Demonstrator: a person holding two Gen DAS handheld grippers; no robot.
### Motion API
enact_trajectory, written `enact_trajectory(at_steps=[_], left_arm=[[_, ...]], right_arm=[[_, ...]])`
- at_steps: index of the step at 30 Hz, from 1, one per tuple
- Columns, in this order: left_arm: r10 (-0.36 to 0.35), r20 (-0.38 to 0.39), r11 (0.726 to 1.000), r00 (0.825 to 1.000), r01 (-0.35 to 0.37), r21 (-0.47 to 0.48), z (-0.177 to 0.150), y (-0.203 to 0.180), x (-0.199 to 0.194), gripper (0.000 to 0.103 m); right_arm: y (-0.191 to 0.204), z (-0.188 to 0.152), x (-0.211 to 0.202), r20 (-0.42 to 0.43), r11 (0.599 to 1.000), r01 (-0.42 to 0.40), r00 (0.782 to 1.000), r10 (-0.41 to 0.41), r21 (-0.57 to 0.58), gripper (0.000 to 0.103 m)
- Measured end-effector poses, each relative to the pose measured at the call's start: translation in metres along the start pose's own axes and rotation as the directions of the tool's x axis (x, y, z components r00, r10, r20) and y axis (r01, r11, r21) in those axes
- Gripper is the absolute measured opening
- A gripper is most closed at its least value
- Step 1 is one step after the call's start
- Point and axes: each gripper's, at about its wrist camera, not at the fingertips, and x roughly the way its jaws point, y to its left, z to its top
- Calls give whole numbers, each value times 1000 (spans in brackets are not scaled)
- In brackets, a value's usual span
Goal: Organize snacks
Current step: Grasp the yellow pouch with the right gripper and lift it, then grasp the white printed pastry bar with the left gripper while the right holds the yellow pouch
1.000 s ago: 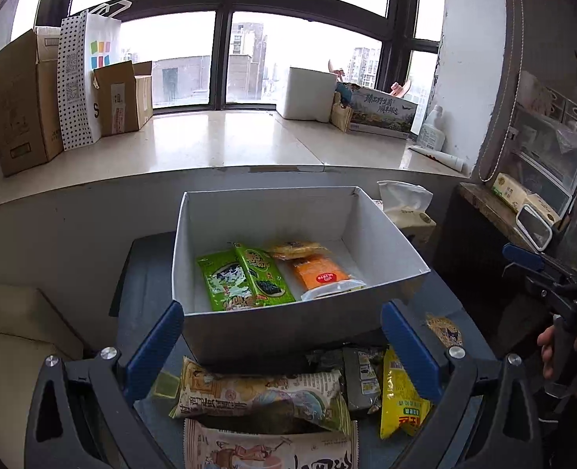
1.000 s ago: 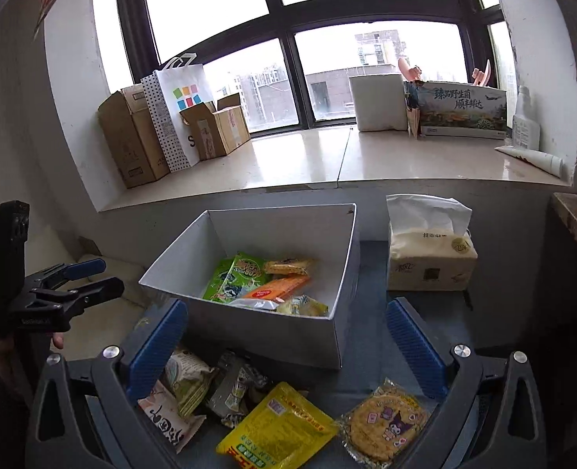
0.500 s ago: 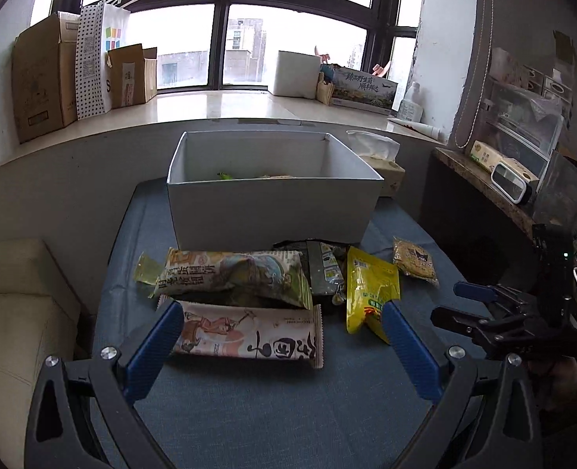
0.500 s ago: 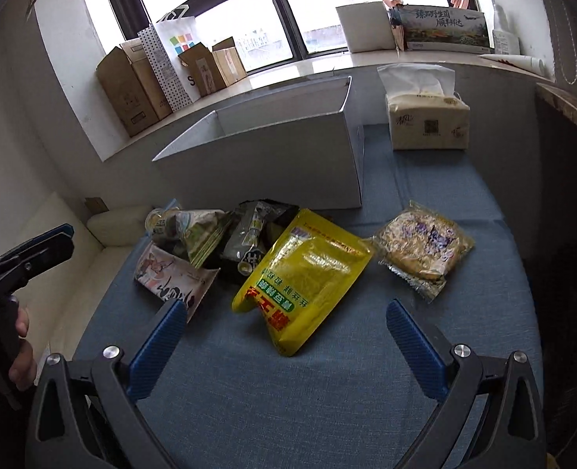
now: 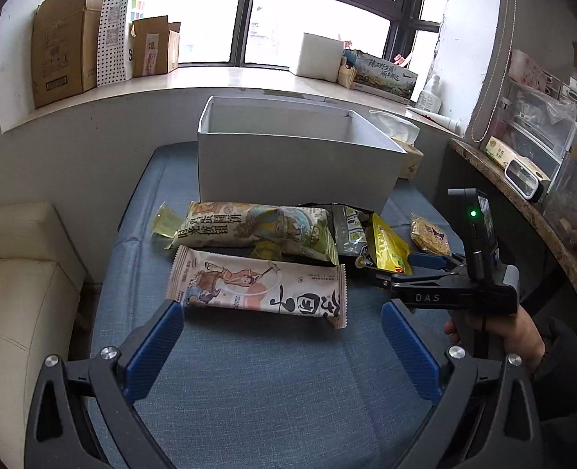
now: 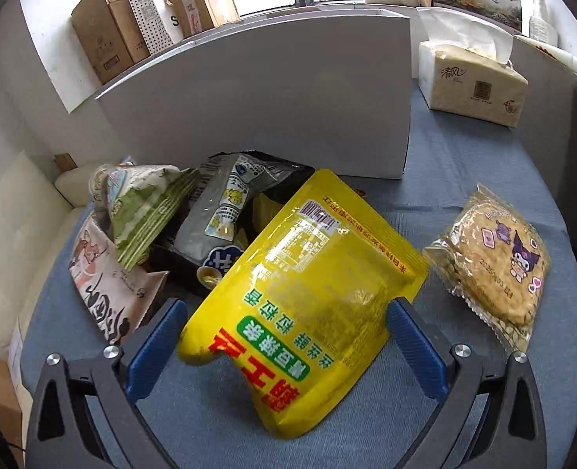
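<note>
Blue cloth [image 6: 464, 410], glossy yellow pouch [image 6: 308, 312]

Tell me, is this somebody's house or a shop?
Probably a room in somebody's home, not a shop. There is a cream sofa beside the blue-covered table, a wide window sill stacked with cardboard boxes, and a tissue pack near the white box.
</note>
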Motion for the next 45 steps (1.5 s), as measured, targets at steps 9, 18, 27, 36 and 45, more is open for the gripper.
enact_trajectory(at_steps=[9,18,27,36,45], left_arm=[[21,-64,999,998,-23,-34,-11,14,20,103],[40,-112,999,993,-43,-24,-19,7,38,103],[40,-150,999,988,-39,8,-16,1,58,103],[27,-166,823,986,72,563,18,-18,100,103],[-114,-428,696,896,379,610,35,4,143,103]], right_arm=[[-6,-8,-7,19,1000,10,1000,-9,-29,80],[-16,-26,-48,97,999,-32,995,32,-4,28],[-11,-39,-118,222,987,-162,962,158,-1,25],[-24,-56,-133,224,982,-184,959,173,30,25],[-33,-60,-134,220,980,-188,960,171,58,25]])
